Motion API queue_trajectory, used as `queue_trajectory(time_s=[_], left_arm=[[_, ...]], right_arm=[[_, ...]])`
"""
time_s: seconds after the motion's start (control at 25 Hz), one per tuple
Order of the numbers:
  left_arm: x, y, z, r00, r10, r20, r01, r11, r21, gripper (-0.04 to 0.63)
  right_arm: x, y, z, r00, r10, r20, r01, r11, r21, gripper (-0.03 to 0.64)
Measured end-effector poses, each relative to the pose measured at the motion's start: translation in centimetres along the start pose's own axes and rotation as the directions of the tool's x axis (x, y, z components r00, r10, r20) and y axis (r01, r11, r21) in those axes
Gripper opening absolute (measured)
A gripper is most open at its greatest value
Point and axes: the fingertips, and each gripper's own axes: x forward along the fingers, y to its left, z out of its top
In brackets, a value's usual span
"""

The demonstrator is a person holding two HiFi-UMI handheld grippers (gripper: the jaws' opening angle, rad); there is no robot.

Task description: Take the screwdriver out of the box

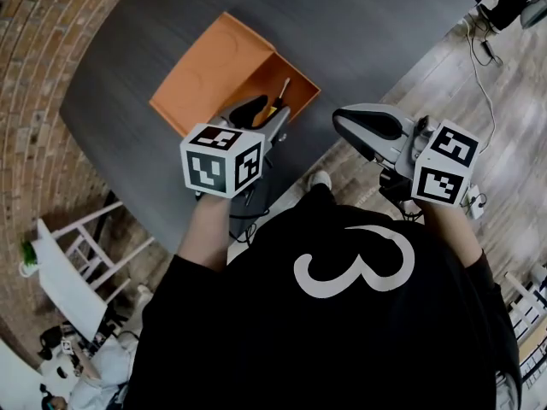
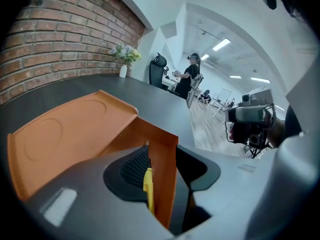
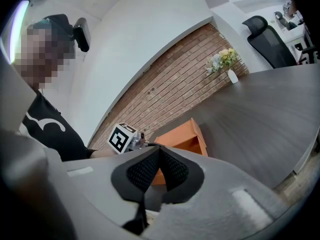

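Left fingers [image 2: 131, 166]: released and spread wide, with a wall of the box [image 2: 162, 176] standing between them and neither pad pressing on anything.
Right fingers [image 3: 142, 171]: clenched tip to tip, with nothing between them.
Left gripper [image 1: 263, 114]: tilted down at the box's near corner, one jaw on each side of that wall.
Screwdriver [image 1: 279, 95]: lying inside the box by its near wall. The yellow handle [image 2: 148, 183] shows just beside the left gripper's inner pad, and the metal shaft points toward the box's far side.
Box [image 1: 209, 67]: orange, with its lid folded open and lying flat on the side away from the person.
Right gripper [image 1: 344, 123]: to the right of the box and well apart from it — over the table's edge.
Table [image 1: 367, 32]: dark grey with a curved edge, bearing the box.
Flower vase [image 3: 233, 75]: far beyond the box, near the brick wall [image 3: 170, 84].
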Motion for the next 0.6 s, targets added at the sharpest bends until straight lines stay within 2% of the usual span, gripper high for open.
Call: queue_trajectory(time_s=[0.24, 0.6], left_arm=[[1.7, 1.5, -2.1, 0.994, 0.052, -0.095, -0.052, 0.999, -0.001, 0.198], [3.4, 3.1, -4.8, 0.967, 0.089, -0.239, -0.087, 0.996, 0.02, 0.204]], right_arm=[[0.0, -0.6, -0.8, 1.0, 0.003, -0.001, -0.003, 1.0, 0.026, 0.002], [0.0, -1.9, -0.9, 1.0, -0.006, 0.014, 0.006, 0.998, 0.055, 0.002]])
